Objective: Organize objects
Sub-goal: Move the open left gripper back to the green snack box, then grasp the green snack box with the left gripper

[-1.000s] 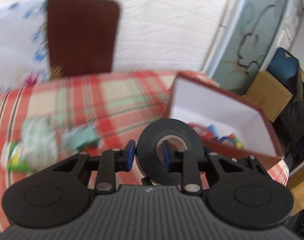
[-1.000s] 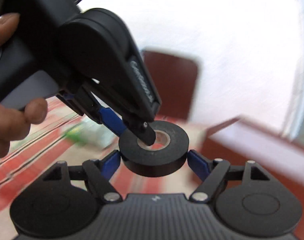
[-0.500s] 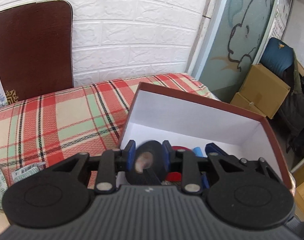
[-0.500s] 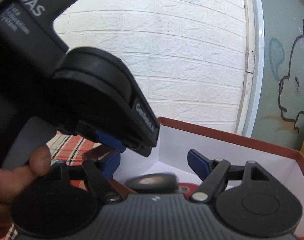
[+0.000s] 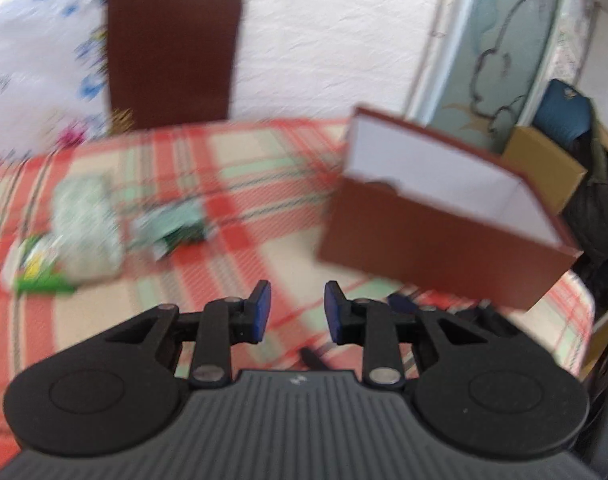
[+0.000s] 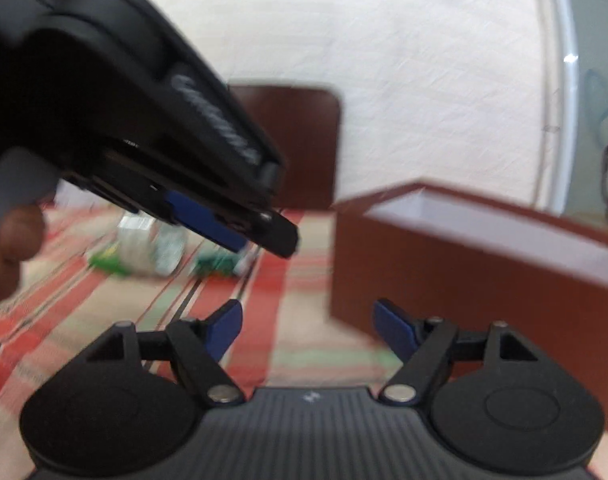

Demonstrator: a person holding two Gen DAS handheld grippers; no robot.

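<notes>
Left gripper [image 5: 295, 311] w/ blue pads parted, nothing between; right gripper [image 6: 307, 330] likewise spread wide & empty. Brown cardboard box w/ white lining [image 5: 444, 236] sits at 2 o'clock on the red-green plaid tablecloth [image 5: 240, 216]; blurred packets [image 5: 84, 224] at 10 o'clock

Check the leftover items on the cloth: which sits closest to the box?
The green-and-white packet, mid-cloth. The pale wrapped bundle and bright green packet lie farther left, away from the brown box. Blur hides labels.
</notes>
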